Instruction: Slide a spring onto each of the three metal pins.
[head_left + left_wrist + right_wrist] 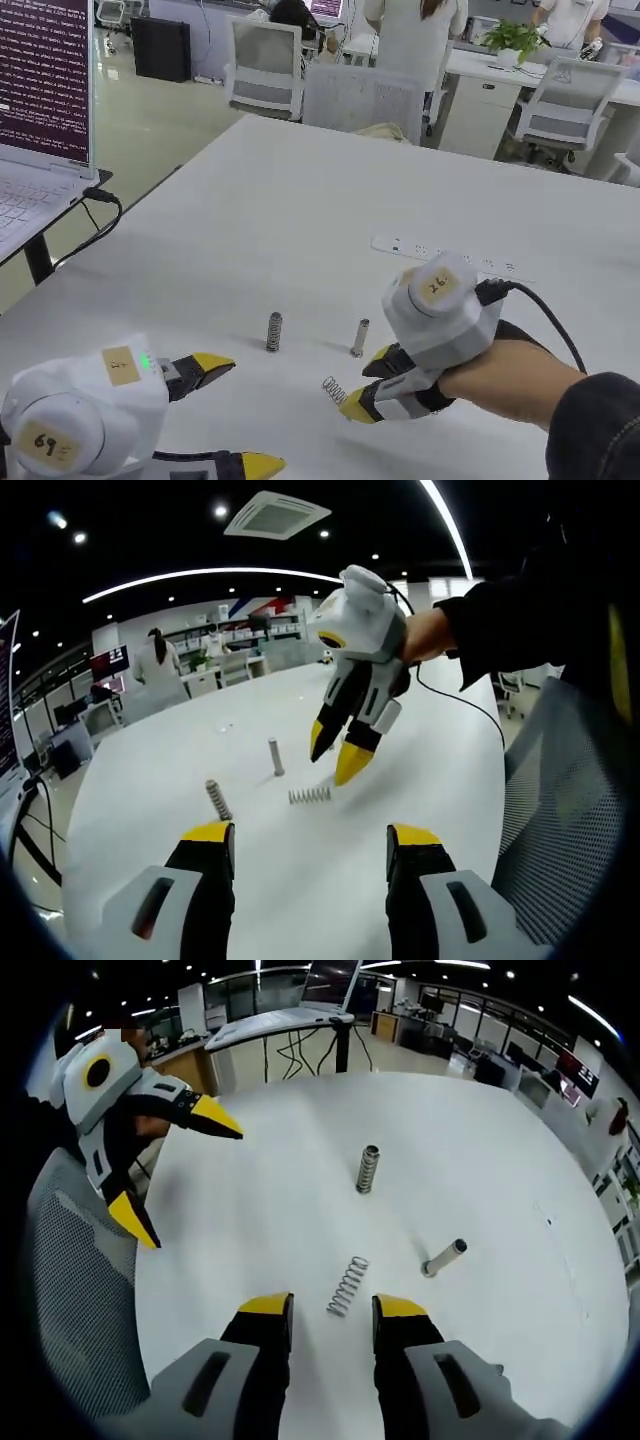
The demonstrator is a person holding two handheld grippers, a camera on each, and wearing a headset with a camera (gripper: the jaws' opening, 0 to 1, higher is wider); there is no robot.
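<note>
On table (pixel 300 200), R claw (pixel 365 382) tilted down beside loose spring (pixel 333 389), jaws apart, L claw (pixel 243 412) jaws wide.

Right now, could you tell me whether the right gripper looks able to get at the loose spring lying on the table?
Probably yes. The loose spring lies flat just ahead of the right gripper, whose jaws stand open; nothing lies between, and the bare pin stands off to one side.

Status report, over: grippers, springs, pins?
Left gripper open, hovering. Right gripper open, tips at loose spring. Sprung pin upright, bare pin waiting. Nothing between.
</note>
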